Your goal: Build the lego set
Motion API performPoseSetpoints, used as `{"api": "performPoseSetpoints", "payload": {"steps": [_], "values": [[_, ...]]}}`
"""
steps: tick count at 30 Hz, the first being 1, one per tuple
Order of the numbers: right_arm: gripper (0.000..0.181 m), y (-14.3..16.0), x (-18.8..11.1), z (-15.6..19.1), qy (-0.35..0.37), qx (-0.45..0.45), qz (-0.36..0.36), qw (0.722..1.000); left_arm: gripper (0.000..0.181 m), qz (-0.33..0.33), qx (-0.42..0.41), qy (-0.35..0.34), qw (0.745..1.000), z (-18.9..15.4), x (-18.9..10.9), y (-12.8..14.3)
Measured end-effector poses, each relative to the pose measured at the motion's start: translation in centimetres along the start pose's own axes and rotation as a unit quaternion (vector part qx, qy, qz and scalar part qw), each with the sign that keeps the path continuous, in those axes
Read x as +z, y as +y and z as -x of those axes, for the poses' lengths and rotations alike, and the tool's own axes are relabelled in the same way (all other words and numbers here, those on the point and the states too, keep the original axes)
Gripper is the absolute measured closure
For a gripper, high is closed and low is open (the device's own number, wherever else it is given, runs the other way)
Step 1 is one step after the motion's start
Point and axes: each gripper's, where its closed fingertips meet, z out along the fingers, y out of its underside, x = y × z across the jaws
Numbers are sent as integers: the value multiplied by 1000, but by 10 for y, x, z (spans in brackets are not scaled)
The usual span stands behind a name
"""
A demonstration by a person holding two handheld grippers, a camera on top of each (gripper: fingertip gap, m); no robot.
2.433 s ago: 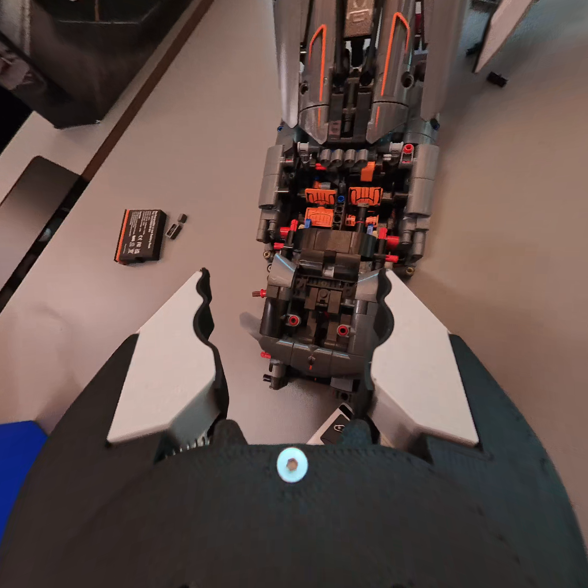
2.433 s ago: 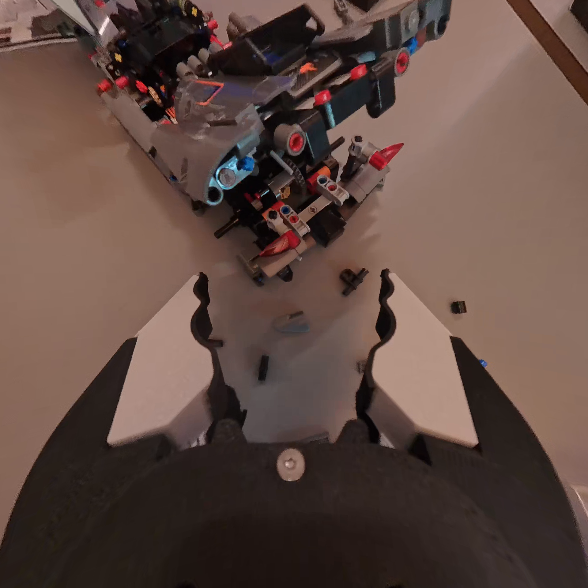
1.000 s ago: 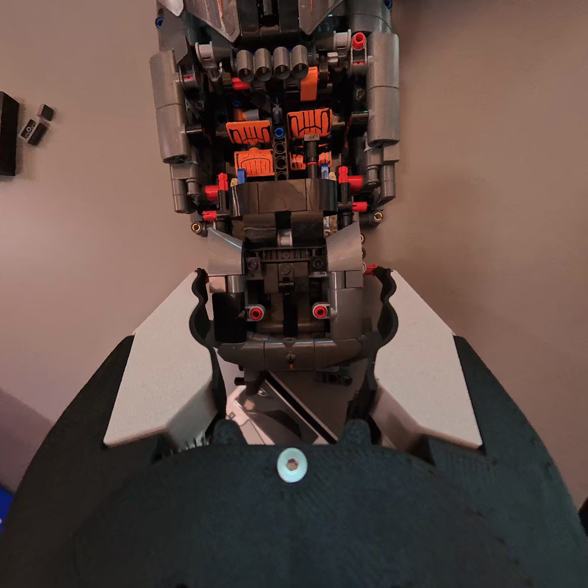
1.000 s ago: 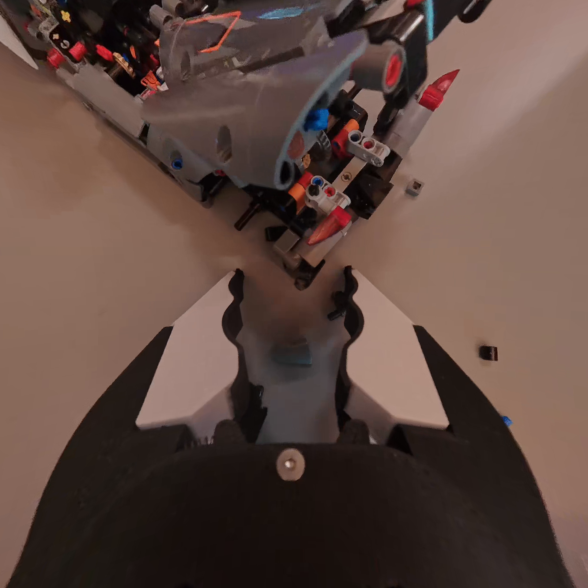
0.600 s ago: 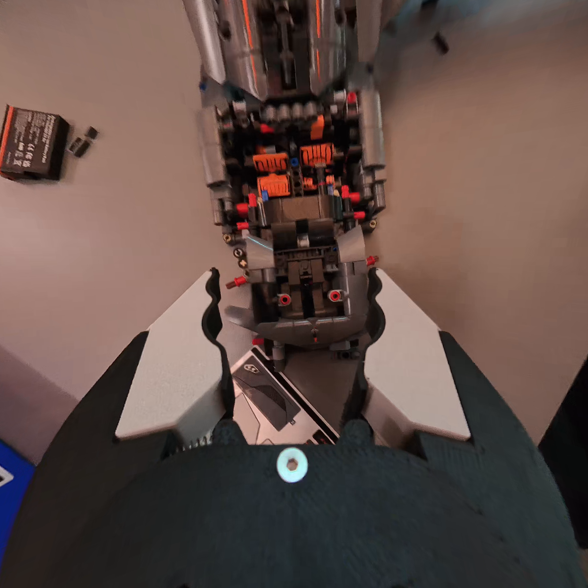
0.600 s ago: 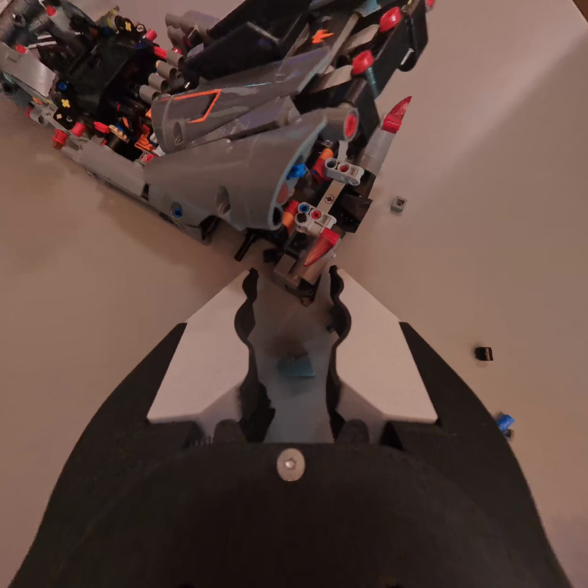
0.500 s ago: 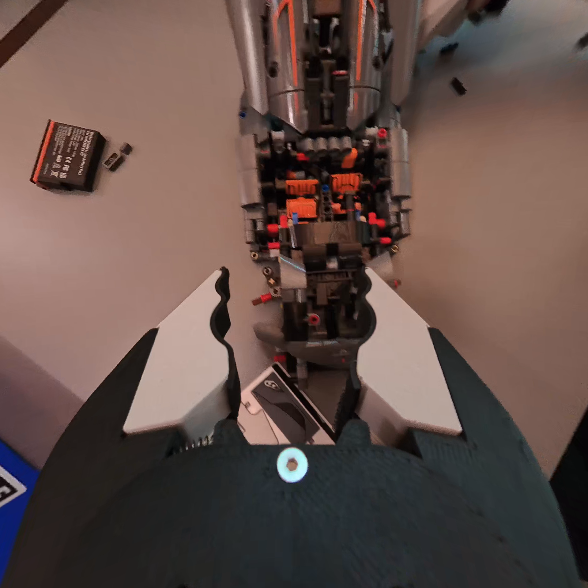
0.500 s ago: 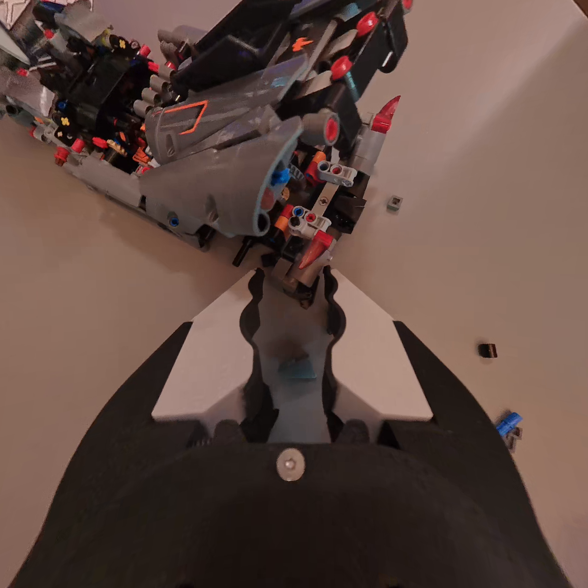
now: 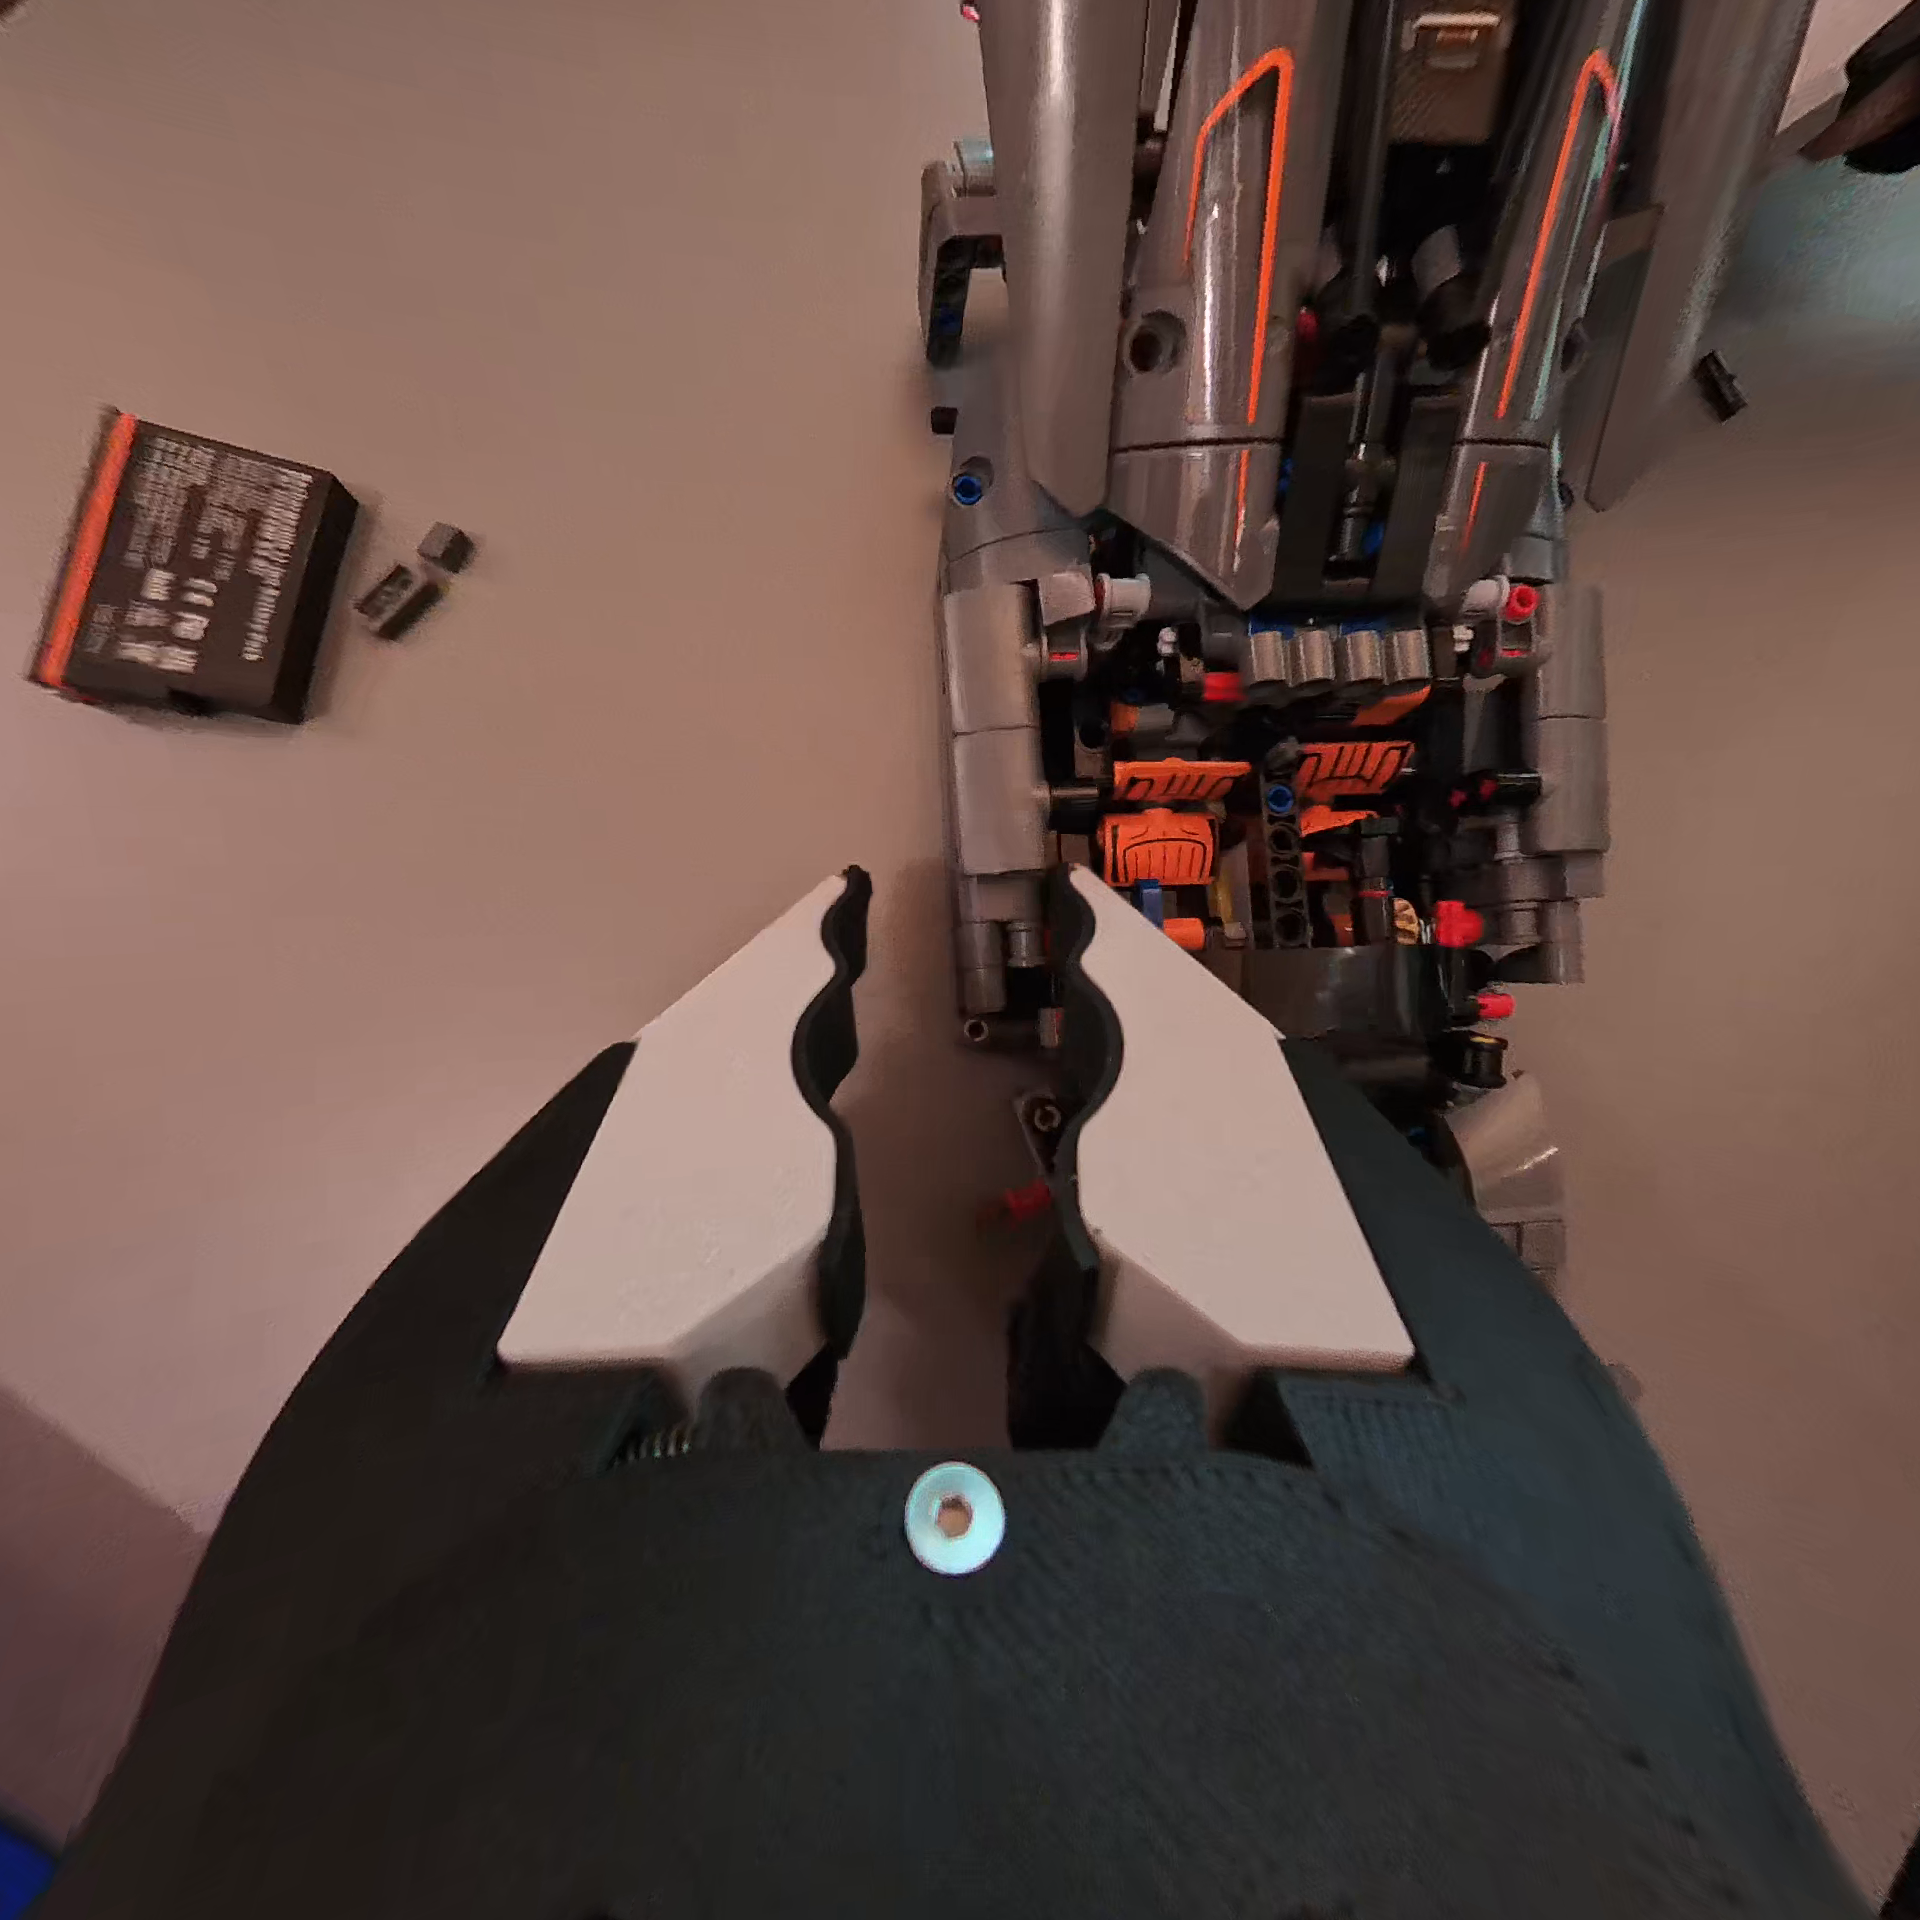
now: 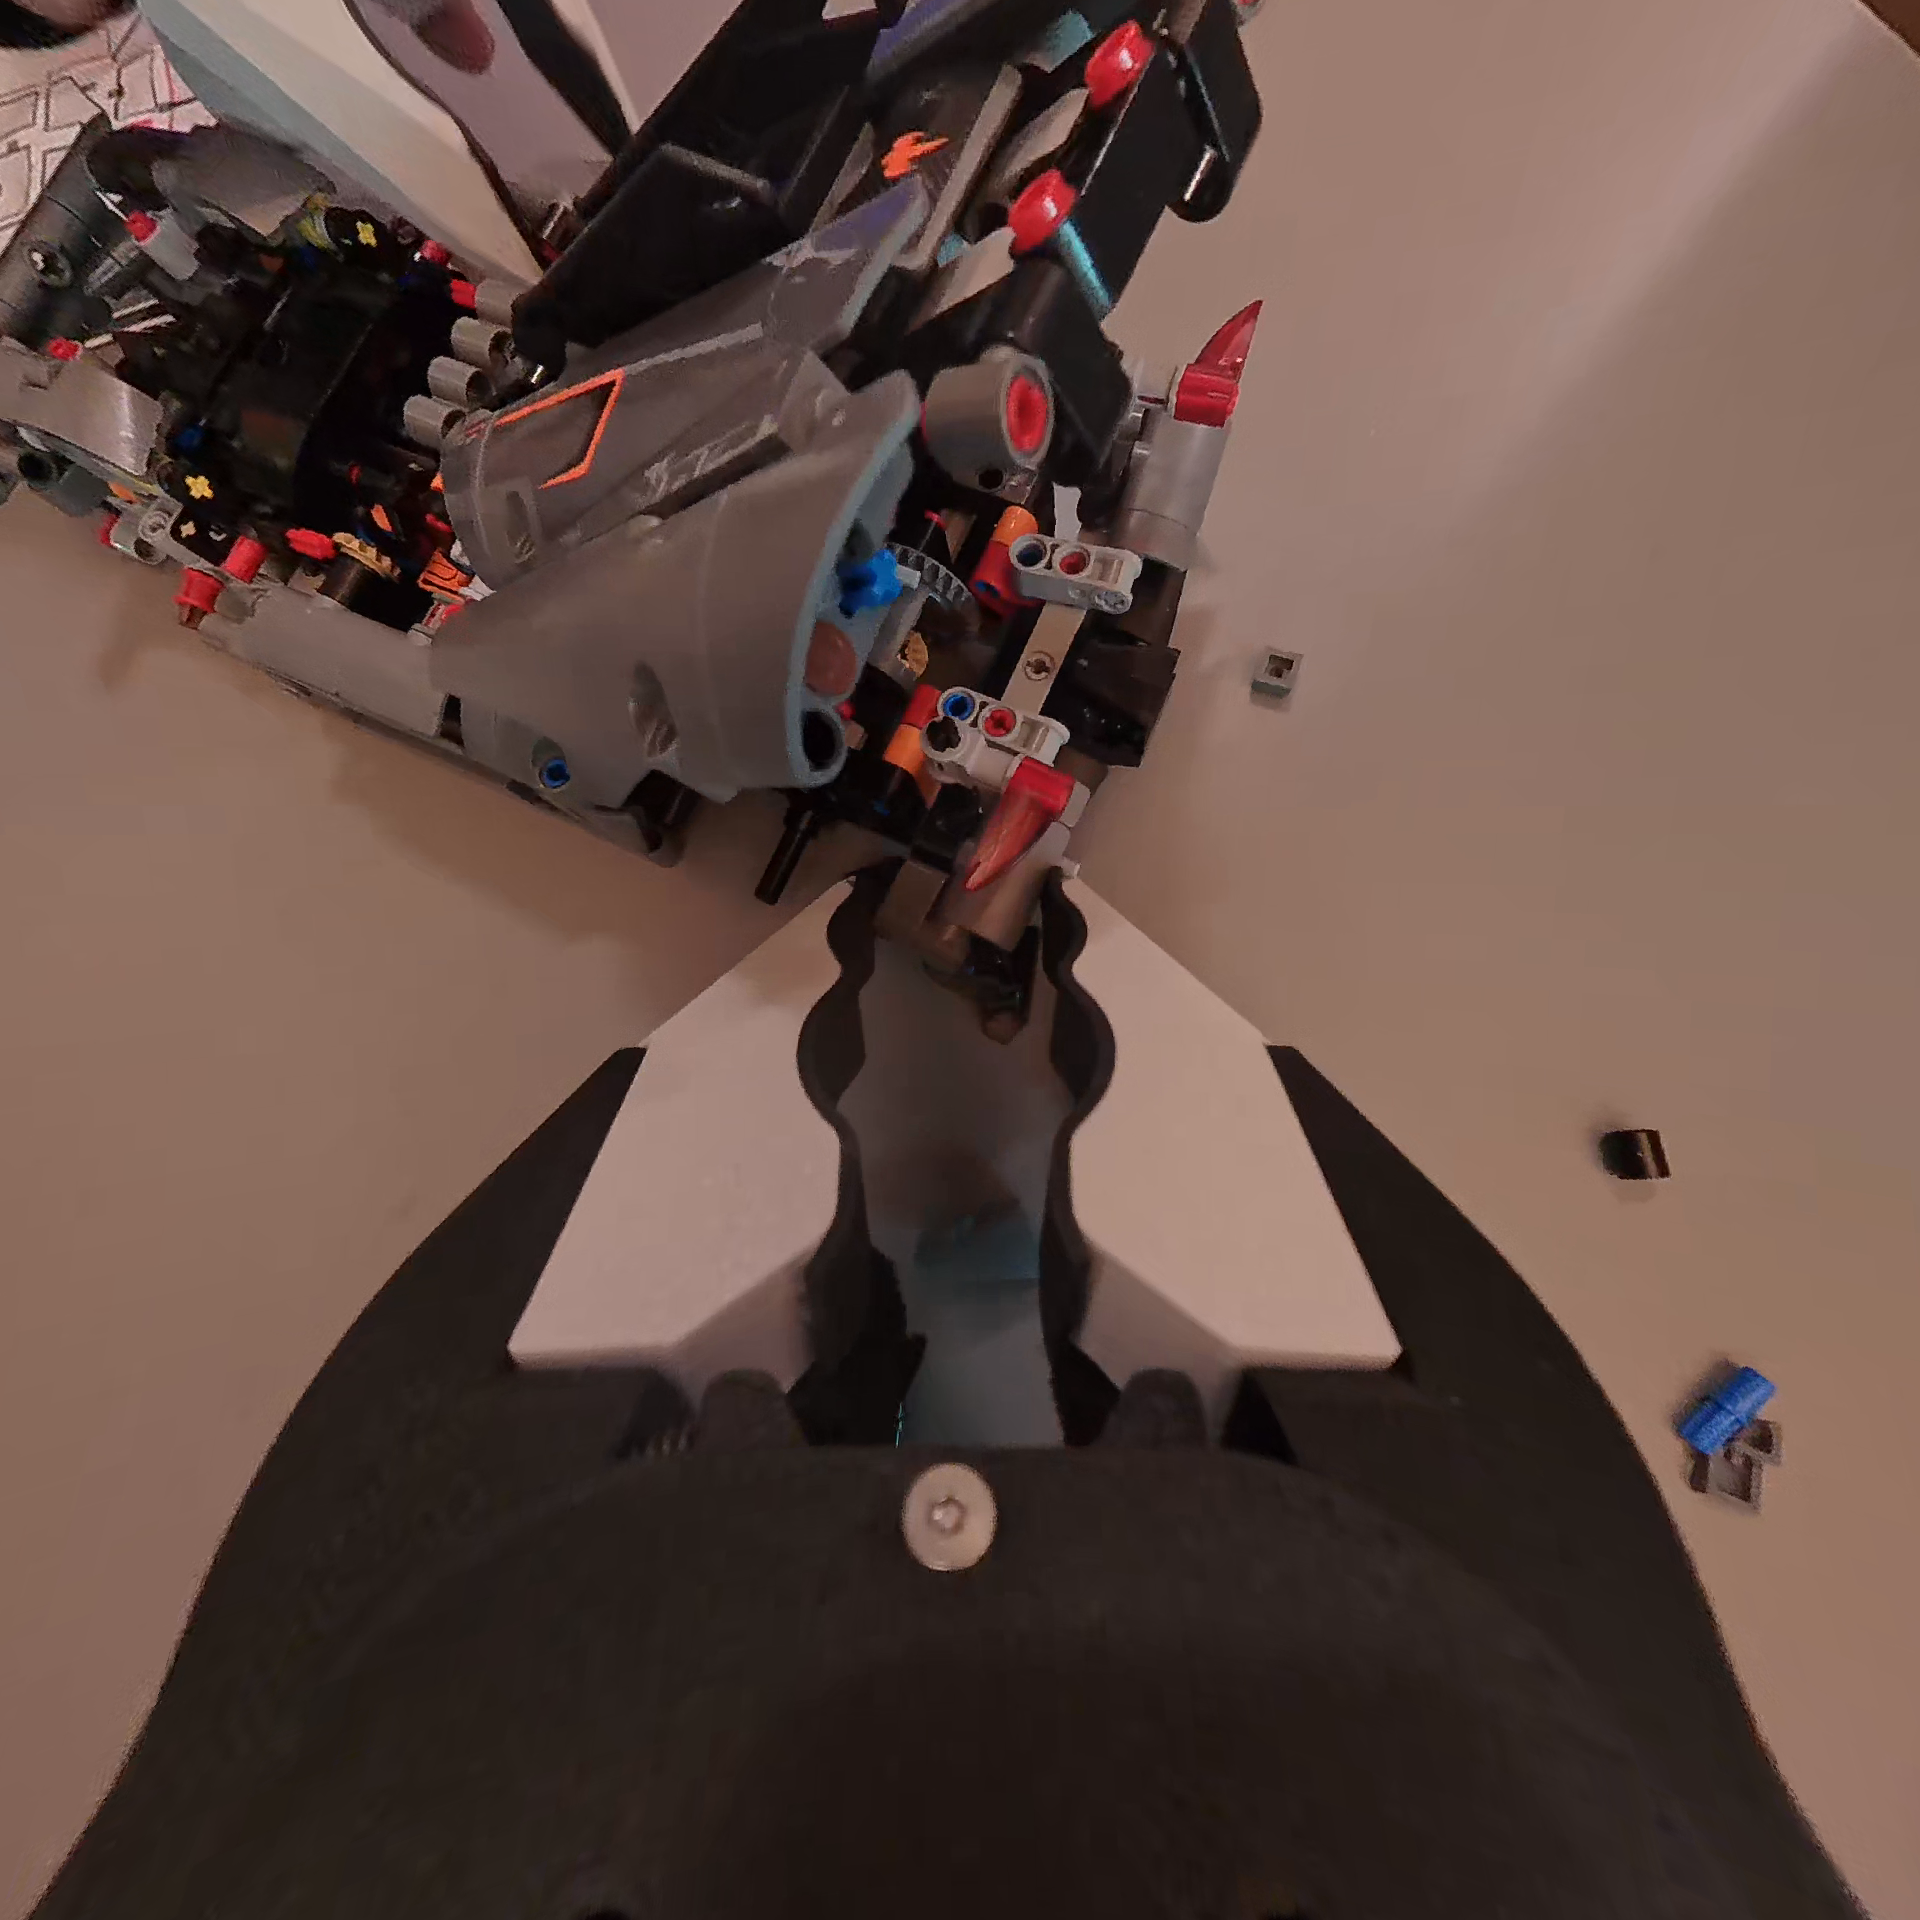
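Note:
The lego model point(image 9: 1288, 644) is a long grey and black vehicle with orange-lined panels, and it lies on the beige table. In the left wrist view, my left gripper point(image 9: 961, 883) has narrowed jaws astride the model's grey left side wall. The right finger lies over the model and a gap shows beside the left finger. In the right wrist view, the model point(image 10: 665, 582) lies slantwise. My right gripper point(image 10: 956, 899) is closed on its near rear corner, just below a red spike point(image 10: 1013, 831). A small blue-grey piece point(image 10: 966, 1231) lies on the table between the fingers.
A black block with an orange edge point(image 9: 187, 571) and two small dark pieces point(image 9: 410, 582) lie to the left. A loose red pin point(image 9: 1023, 1200) sits by my left gripper. A grey stud point(image 10: 1276, 675), a black piece point(image 10: 1634, 1153) and a blue pin point(image 10: 1725, 1408) lie to the right. Left tips to right tips: about 15 centimeters.
My left gripper has slid left from the model's end to its left side wall, and its jaws have narrowed. My right gripper has moved forward and closed on the rear corner.

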Motion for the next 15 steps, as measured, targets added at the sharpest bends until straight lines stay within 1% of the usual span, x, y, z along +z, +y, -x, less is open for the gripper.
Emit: {"api": "performPoseSetpoints", "payload": {"steps": [2, 3, 4, 15], "values": [[151, -1, 0, 0, 5, -6, -2, 1000, 156, 14, 6, 12, 1000, -4, 7, 5], [151, -2, 0, 0, 9, -11, -2, 1000, 163, 10, 12, 21, 1000, -7, 8, 4], [151, -3, 0, 0, 11, -13, -3, 1000, 166, 8, 16, 25, 1000, -8, 8, 4], [152, -16, 5, -2, 2, -11, -10, 1000, 167, -10, 4, 23, 1000, -2, 2, 7]]}}
